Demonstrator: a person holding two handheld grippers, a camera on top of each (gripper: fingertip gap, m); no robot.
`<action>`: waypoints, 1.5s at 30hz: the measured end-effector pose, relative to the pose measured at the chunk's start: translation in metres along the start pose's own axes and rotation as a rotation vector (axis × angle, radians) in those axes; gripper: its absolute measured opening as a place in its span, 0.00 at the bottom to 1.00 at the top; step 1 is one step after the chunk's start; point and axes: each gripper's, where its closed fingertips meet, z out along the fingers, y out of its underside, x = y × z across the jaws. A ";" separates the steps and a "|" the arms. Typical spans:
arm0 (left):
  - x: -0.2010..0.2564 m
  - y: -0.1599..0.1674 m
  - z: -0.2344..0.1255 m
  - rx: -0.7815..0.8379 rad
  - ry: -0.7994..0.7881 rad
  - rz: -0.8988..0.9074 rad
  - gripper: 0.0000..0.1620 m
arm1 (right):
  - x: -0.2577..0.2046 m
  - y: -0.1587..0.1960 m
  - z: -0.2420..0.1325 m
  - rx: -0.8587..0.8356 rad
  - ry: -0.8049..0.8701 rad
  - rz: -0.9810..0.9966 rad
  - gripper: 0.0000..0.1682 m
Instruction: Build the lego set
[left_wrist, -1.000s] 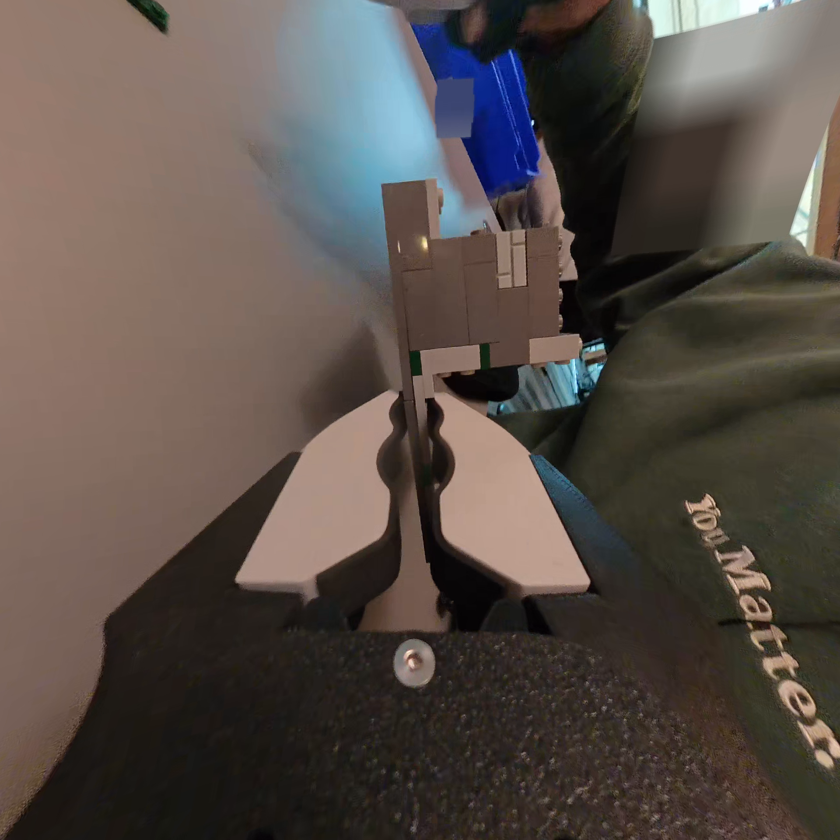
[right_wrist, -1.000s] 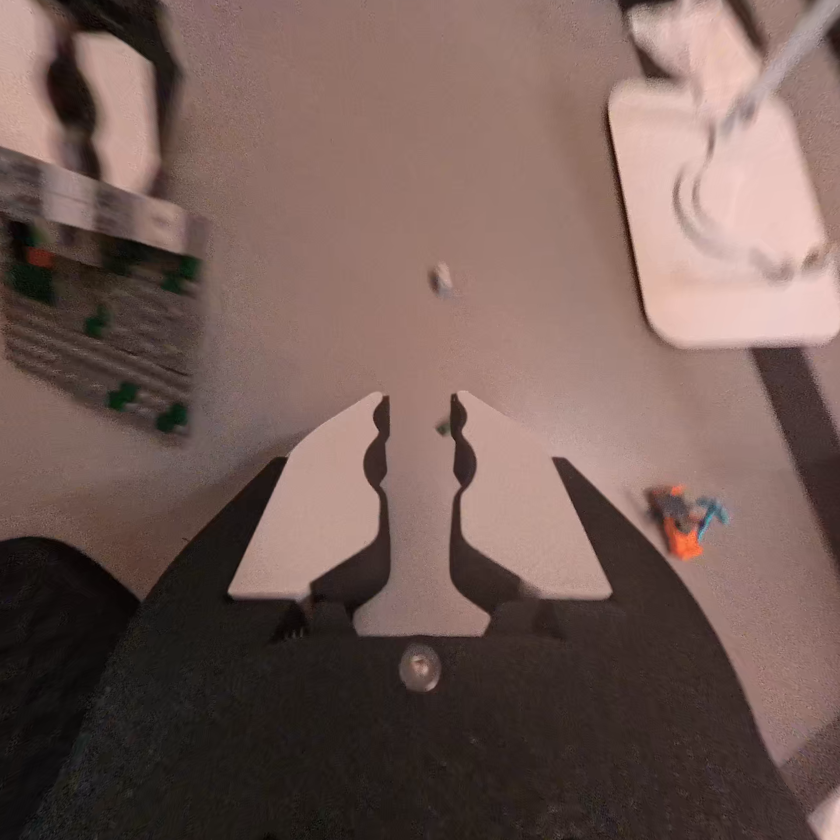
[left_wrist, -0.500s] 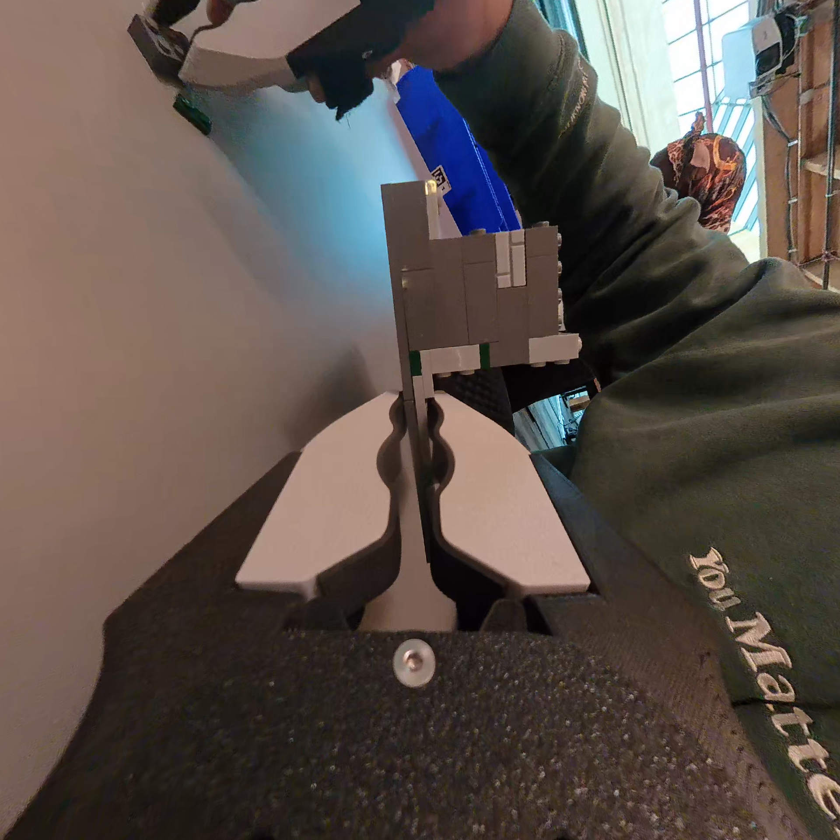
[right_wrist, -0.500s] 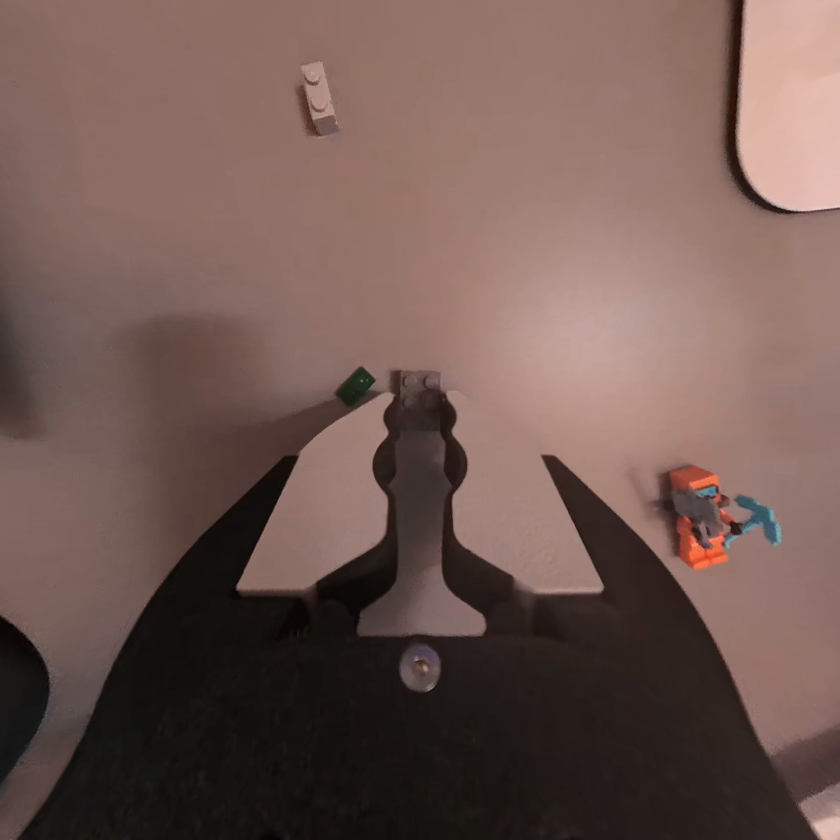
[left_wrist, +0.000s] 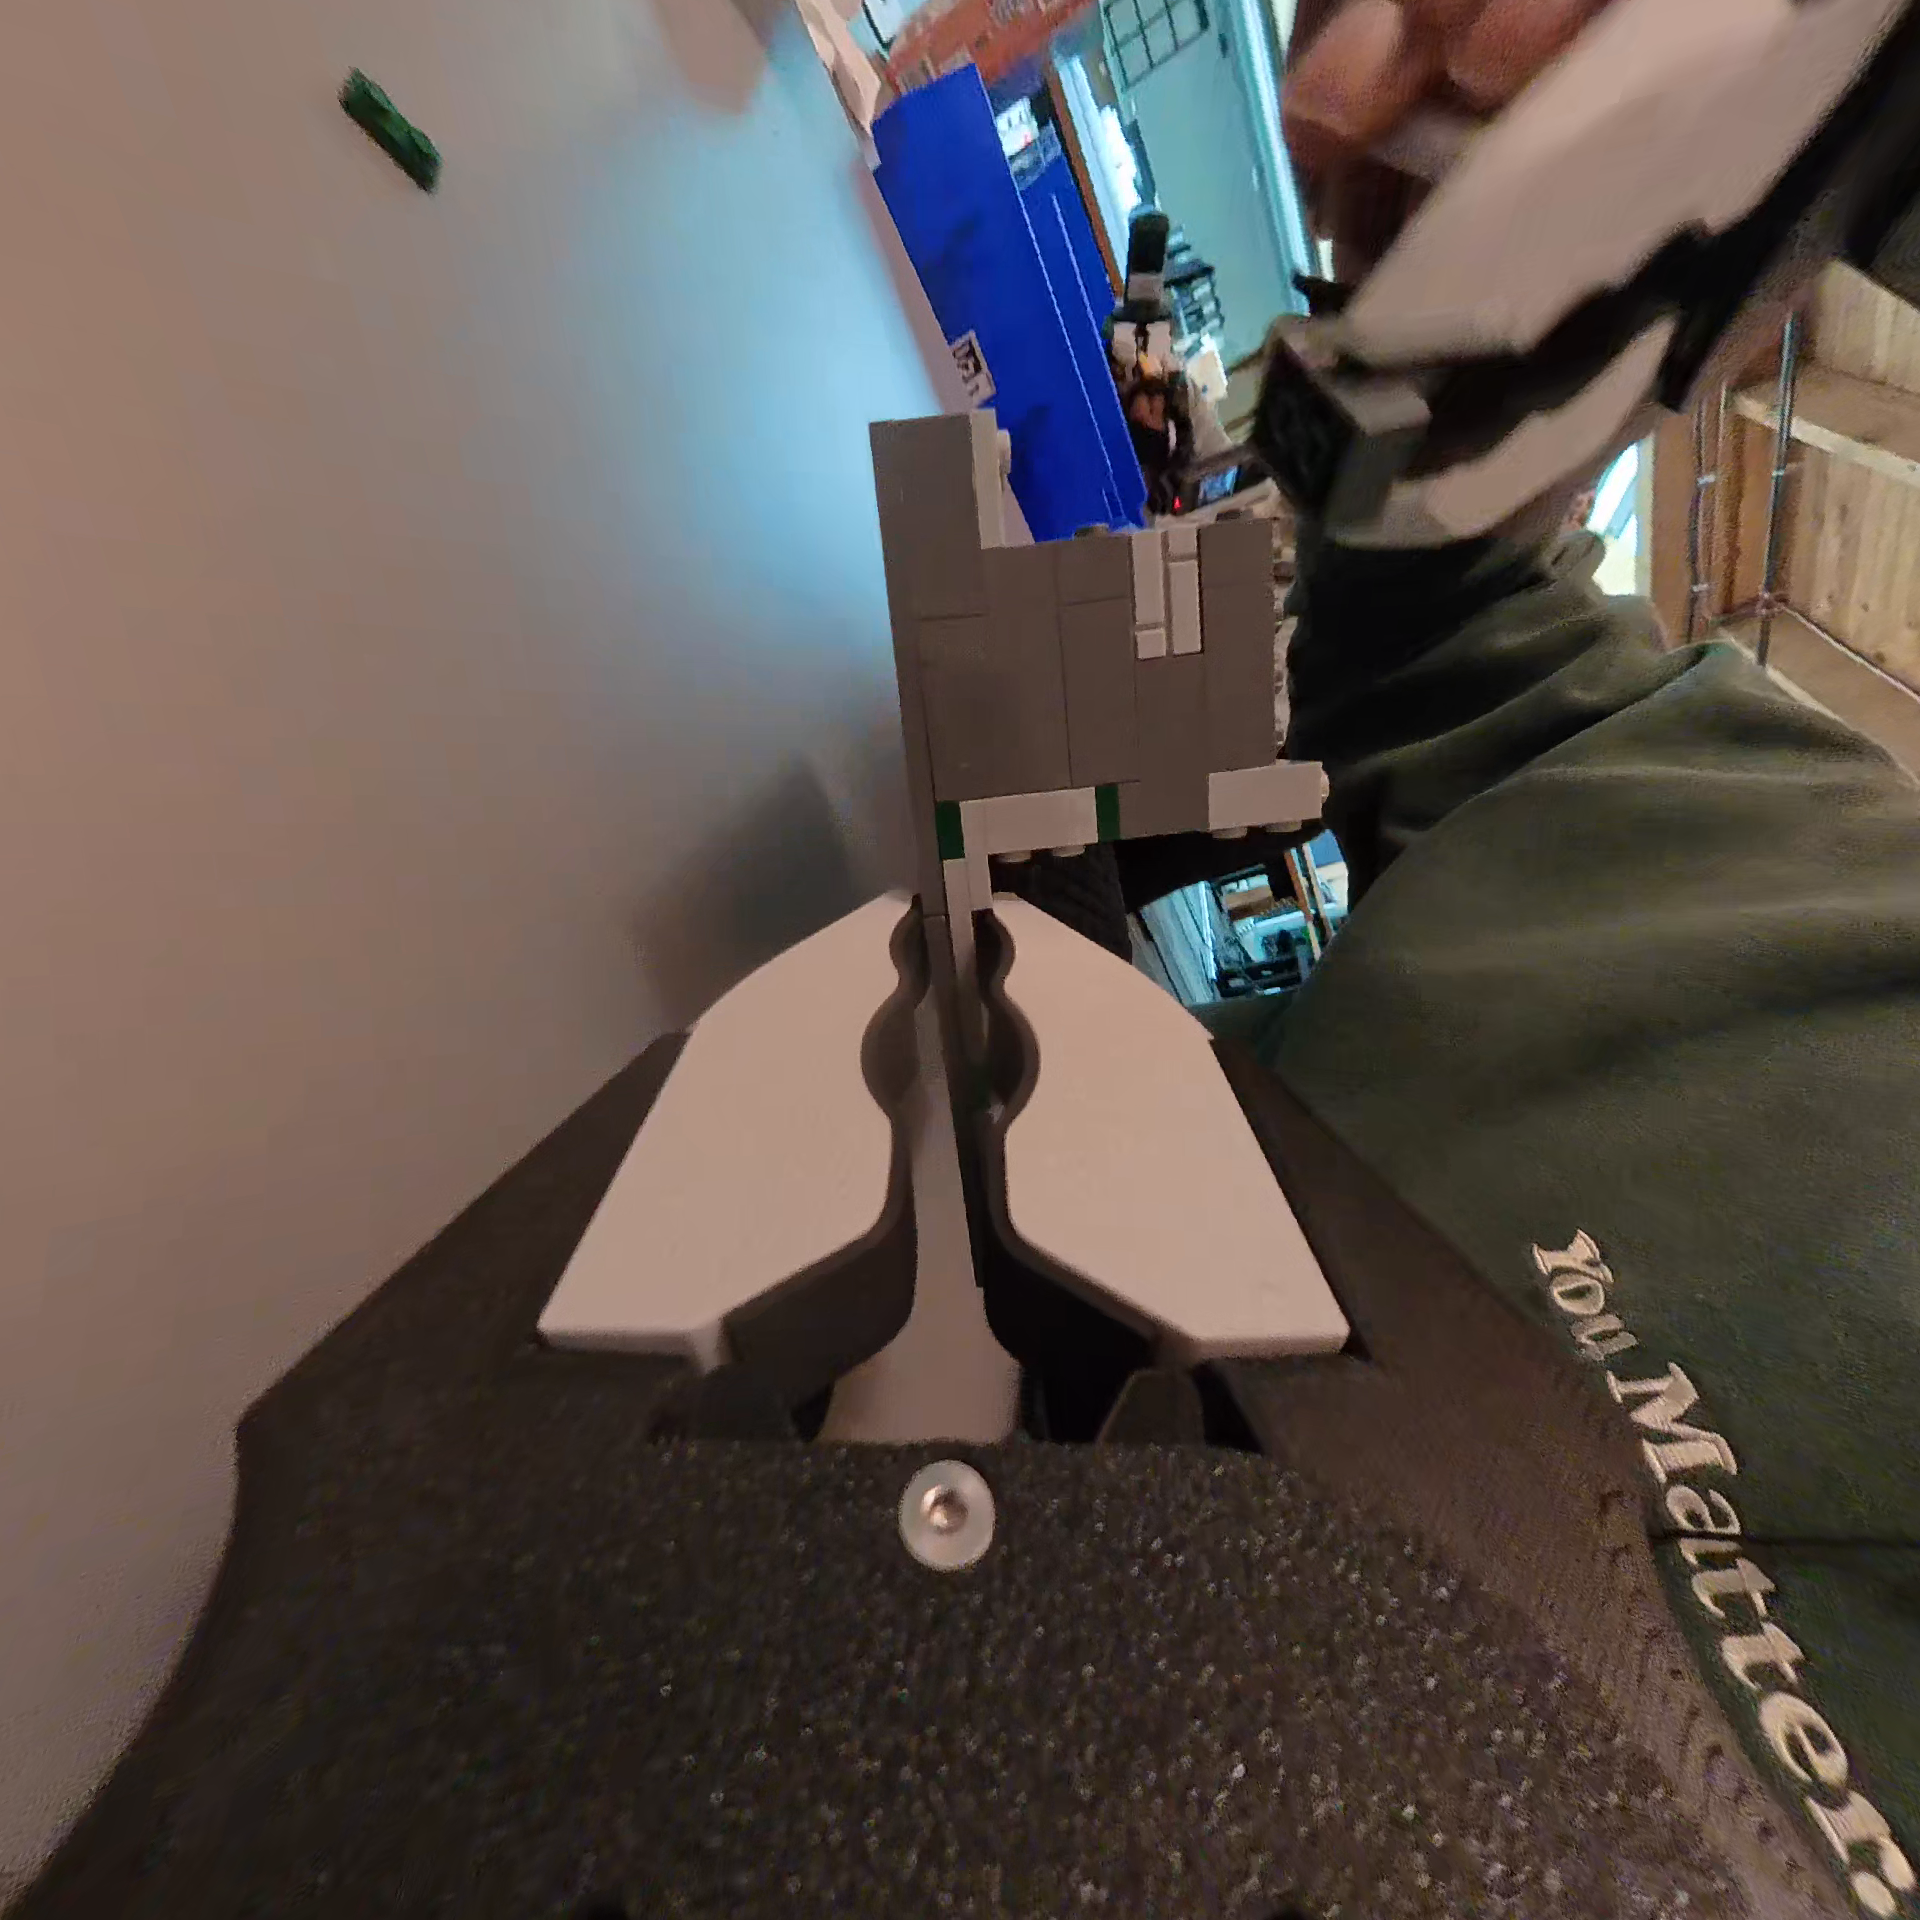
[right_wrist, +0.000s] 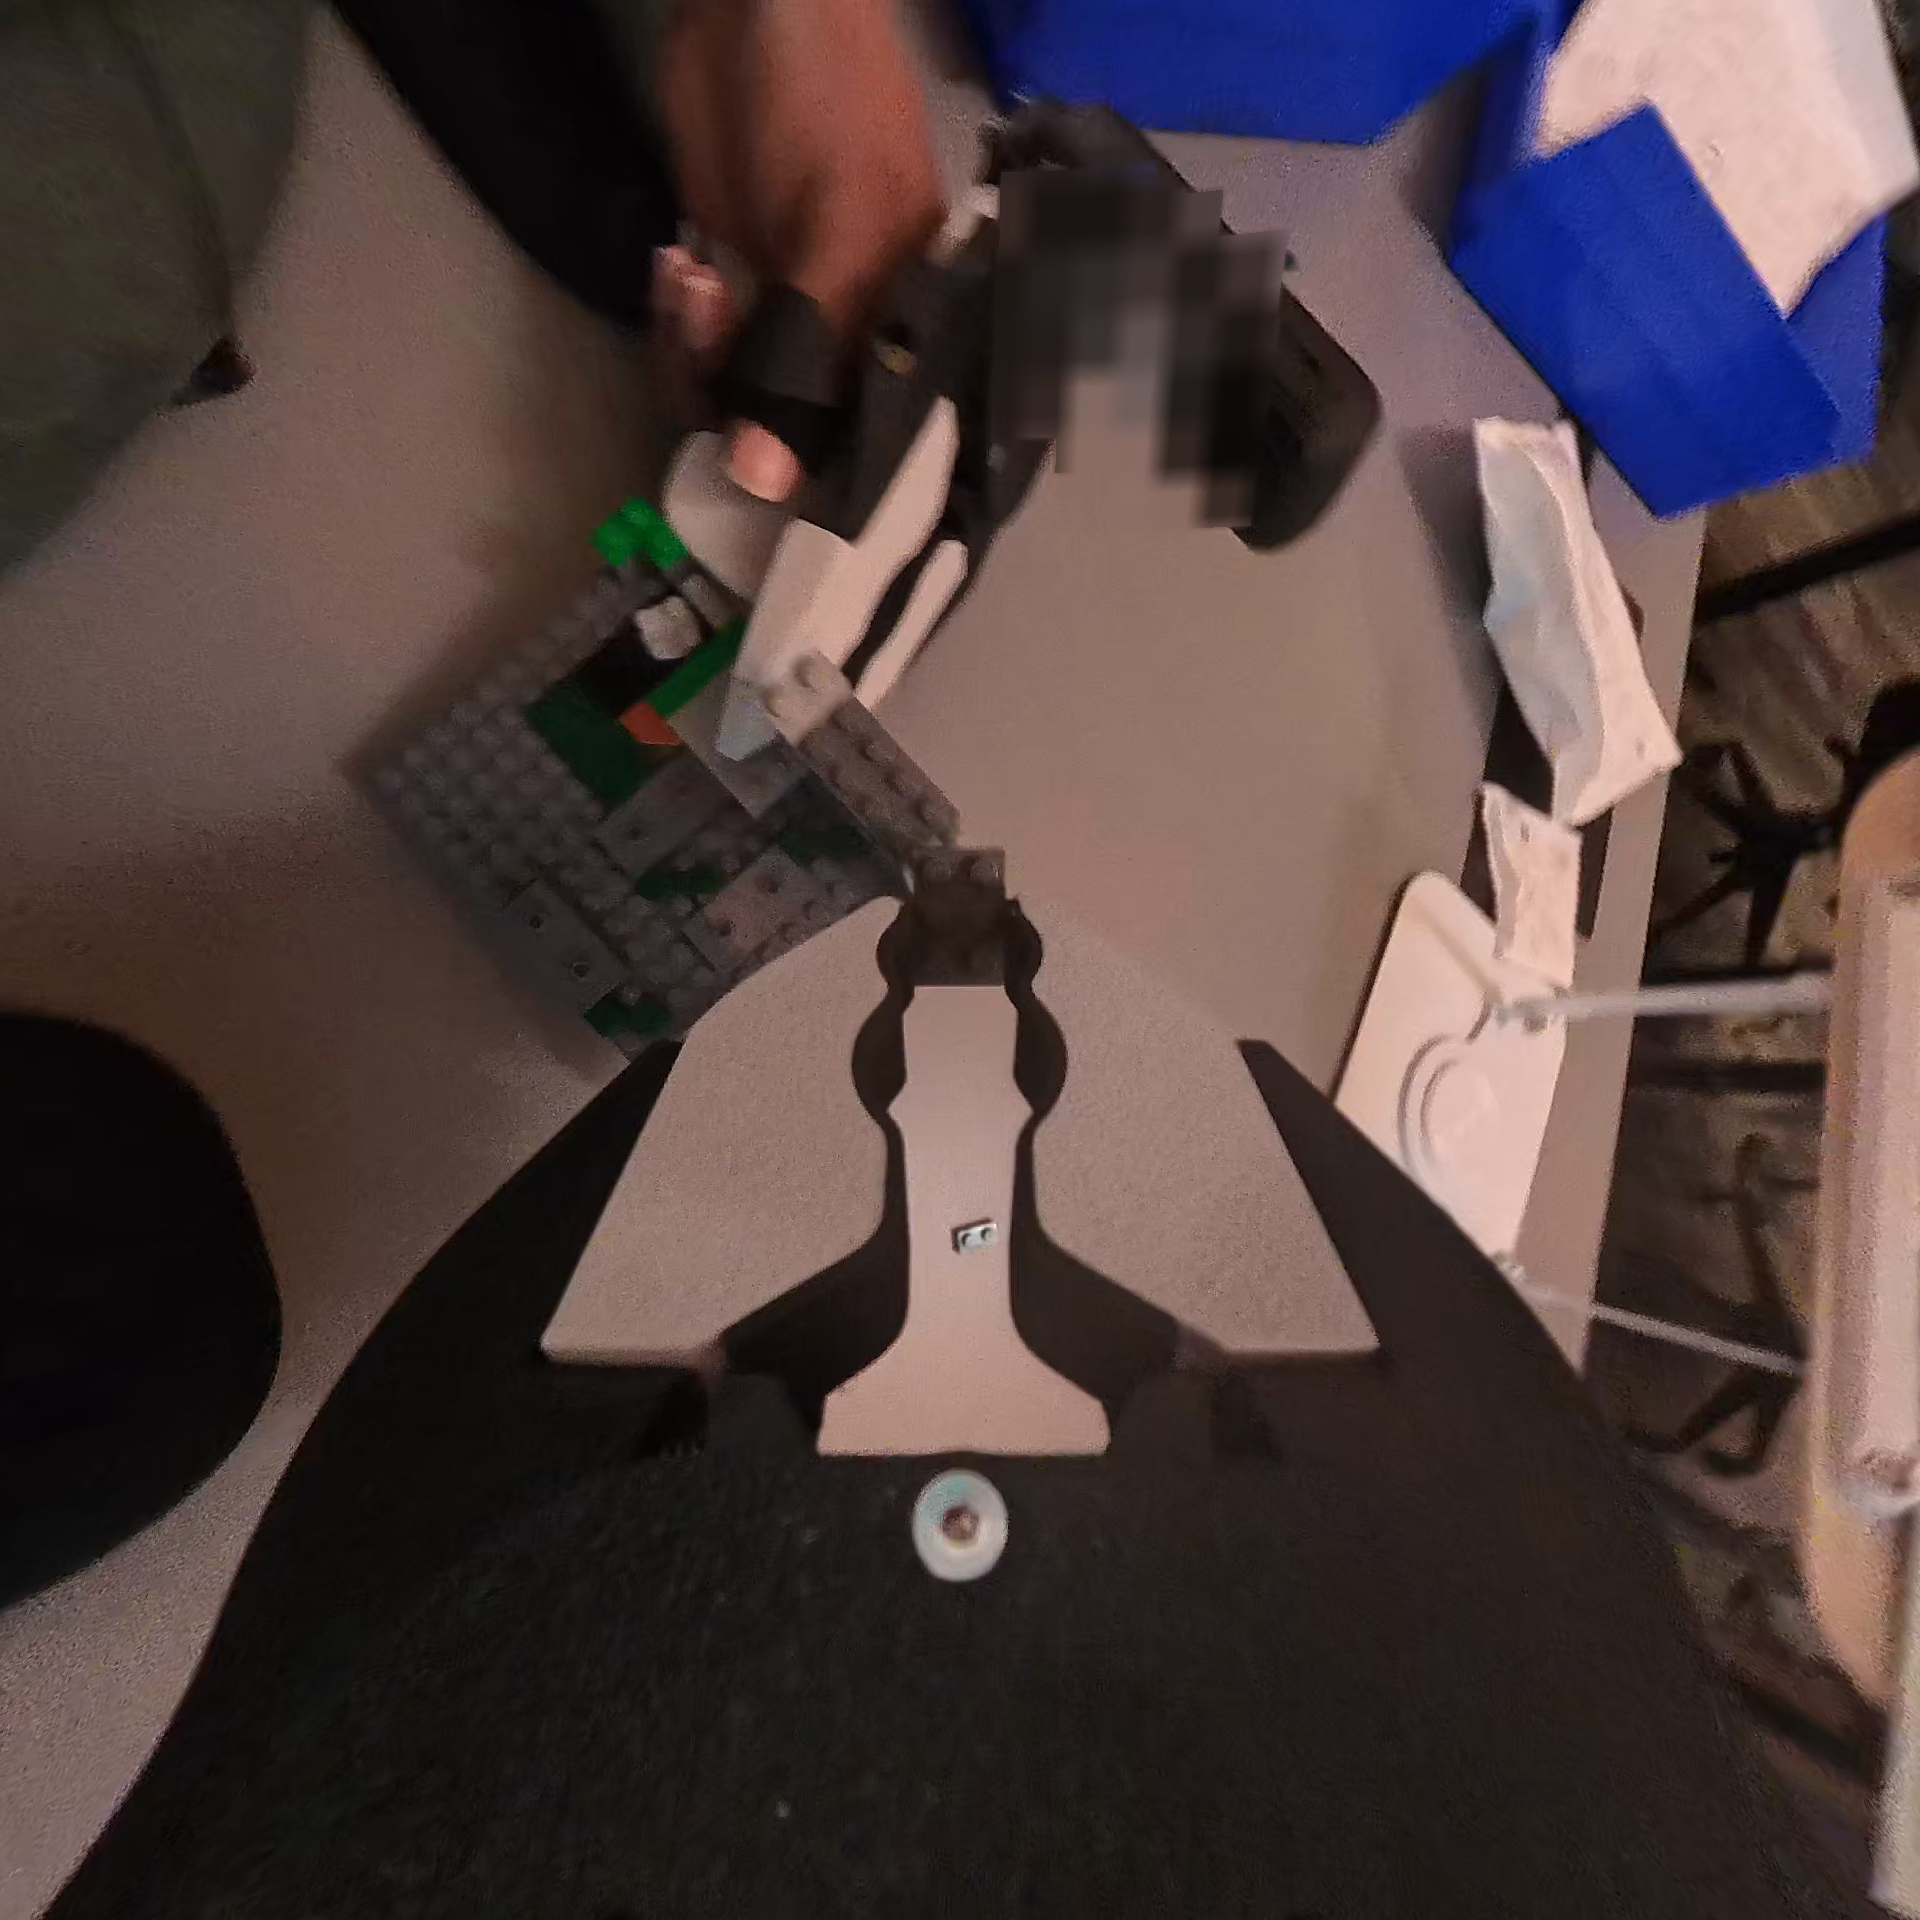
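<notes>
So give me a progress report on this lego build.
Done: the grey lego model, baseplate and walls with green pieces, is partly assembled. In hand: the left gripper is shut on the model's edge, and the right gripper carries a small dark grey brick beside it. Left: seating that brick, plus a loose green piece and a small grey plate on the table.

Left wrist view looks sideways along the table (left_wrist: 312, 623); right looks down; both share the grey build (left_wrist: 1081, 665).
</notes>
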 end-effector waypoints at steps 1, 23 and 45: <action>0.001 0.002 0.001 -0.014 0.006 -0.005 0.05 | -0.008 -0.007 0.000 -0.015 -0.019 -0.061 0.09; 0.016 0.027 -0.005 -0.135 -0.106 0.161 0.06 | -0.046 -0.030 0.011 -0.273 -0.139 -0.623 0.09; 0.019 0.034 -0.005 -0.161 -0.131 0.222 0.05 | -0.059 -0.041 0.008 -0.228 0.023 -0.668 0.10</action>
